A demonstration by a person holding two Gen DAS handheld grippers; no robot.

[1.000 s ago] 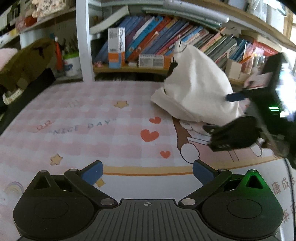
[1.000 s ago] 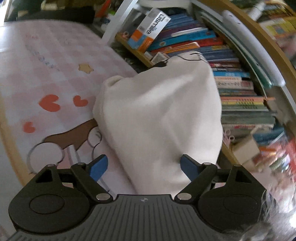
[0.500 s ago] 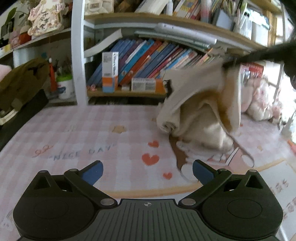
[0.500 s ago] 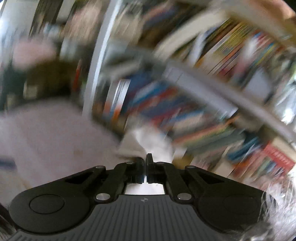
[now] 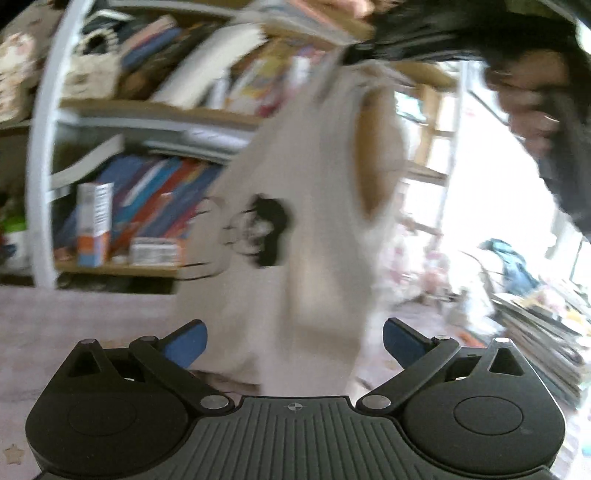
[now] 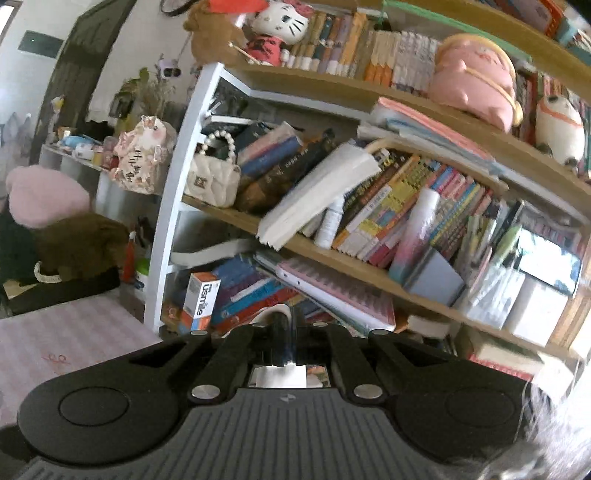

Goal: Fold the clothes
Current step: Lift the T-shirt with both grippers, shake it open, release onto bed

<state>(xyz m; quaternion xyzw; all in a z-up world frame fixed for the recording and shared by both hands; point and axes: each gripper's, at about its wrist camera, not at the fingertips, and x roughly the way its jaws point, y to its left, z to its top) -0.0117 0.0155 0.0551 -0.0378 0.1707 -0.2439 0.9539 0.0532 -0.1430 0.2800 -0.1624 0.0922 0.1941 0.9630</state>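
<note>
While we looked along our left gripper point(image 5: 293, 341), its blue-tipped fingers point(image 5: 186, 341) stood wide apart with nothing pressed between them, though the lower part of the cream garment point(image 5: 306, 229) hung in the gap just ahead of them. Closest in the other view, our right gripper point(image 6: 287, 334) had its fingers drawn fully together, and a sliver of pale cloth showed at their tips, so we took them to be clamped on the garment's upper edge. From the left view that gripper appeared high at the top, dark and blurred, with the garment dangling straight down from it, clear of the pink checked surface point(image 5: 85, 314) below. A black printed figure point(image 5: 267, 230) marked the front of the cloth, and a tan lining showed inside an opening near its top. Our right hand point(image 5: 532, 99) was wrapped round the handle at the upper right edge. Behind the garment stood a bookshelf point(image 6: 369, 266) packed with leaning books, an orange and white box point(image 6: 201, 301) on its low shelf and a quilted white handbag point(image 6: 212, 179) on the shelf above. Farthest up sat a pink plush toy point(image 6: 474, 81) and a white cat doll point(image 6: 282, 18).
</note>
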